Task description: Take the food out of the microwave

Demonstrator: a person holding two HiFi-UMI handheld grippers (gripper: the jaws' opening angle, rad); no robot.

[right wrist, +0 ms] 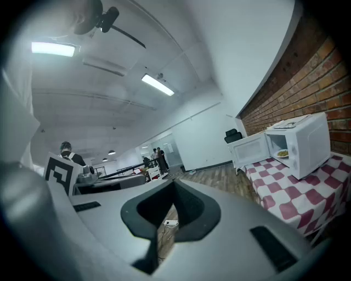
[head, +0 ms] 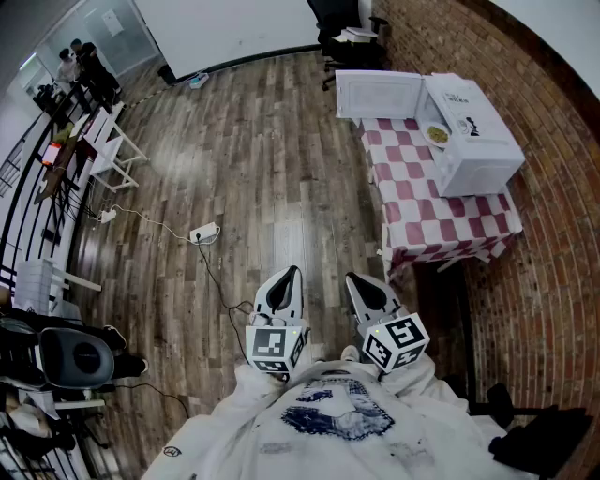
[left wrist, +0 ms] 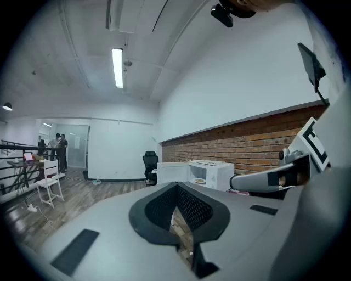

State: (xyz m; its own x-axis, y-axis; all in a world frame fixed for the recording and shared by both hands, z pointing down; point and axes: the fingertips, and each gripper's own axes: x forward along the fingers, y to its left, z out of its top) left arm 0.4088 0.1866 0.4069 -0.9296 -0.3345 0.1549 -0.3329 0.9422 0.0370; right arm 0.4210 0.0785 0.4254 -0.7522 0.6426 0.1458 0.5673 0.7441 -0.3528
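A white microwave (head: 469,131) stands on a red-and-white checked table (head: 441,220) by the brick wall, far ahead and to the right of me. Its door (head: 378,95) hangs open, and a plate of food (head: 437,133) sits inside. The microwave (right wrist: 299,145) and food (right wrist: 282,154) also show in the right gripper view, and small in the left gripper view as microwave (left wrist: 211,173) and food (left wrist: 199,180). My left gripper (head: 291,274) and right gripper (head: 356,279) are held side by side close to my body over the floor. Both are shut and hold nothing.
A power strip (head: 203,232) with trailing cable lies on the wooden floor ahead to the left. White chairs (head: 112,150) and people (head: 80,61) are far left. An office chair (head: 339,28) stands beyond the table. Dark gear (head: 75,356) sits at my left.
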